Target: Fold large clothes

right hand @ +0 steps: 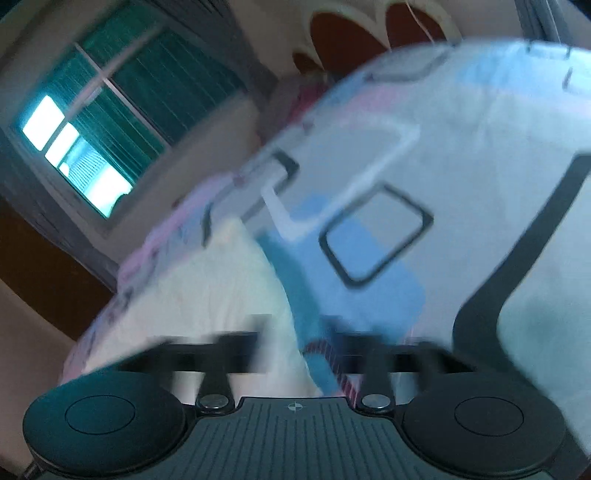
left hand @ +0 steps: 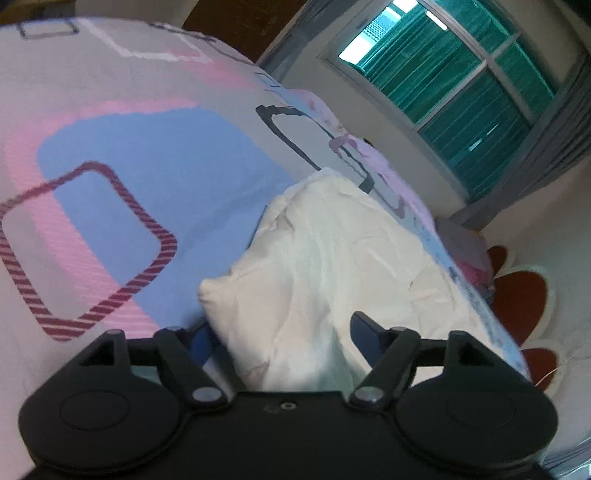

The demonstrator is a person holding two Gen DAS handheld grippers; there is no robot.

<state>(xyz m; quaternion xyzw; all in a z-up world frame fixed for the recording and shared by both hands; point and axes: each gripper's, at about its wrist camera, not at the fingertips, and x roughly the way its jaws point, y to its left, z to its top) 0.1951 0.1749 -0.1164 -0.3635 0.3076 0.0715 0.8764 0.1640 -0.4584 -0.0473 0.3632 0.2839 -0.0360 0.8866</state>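
Observation:
A large white garment (left hand: 325,258) lies crumpled on the patterned bedspread (left hand: 122,155), near the bed's edge on the window side. My left gripper (left hand: 281,334) stands open just above its near end, and a fold of the white cloth lies between the two fingers (left hand: 364,328) without being pinched. The right wrist view is smeared by motion. In it the white garment (right hand: 207,295) lies at lower left, and my right gripper (right hand: 299,332) is at its right edge over the bedspread (right hand: 461,147). Its jaws are too blurred to see, and I cannot tell whether any cloth is caught in them.
A window (left hand: 454,88) with green blinds and grey curtains is beyond the bed. A white and red headboard or cushion (left hand: 524,295) stands at the bed's right end. A pink bundle (left hand: 472,254) lies by the bed edge. Dark wood (left hand: 236,22) shows behind.

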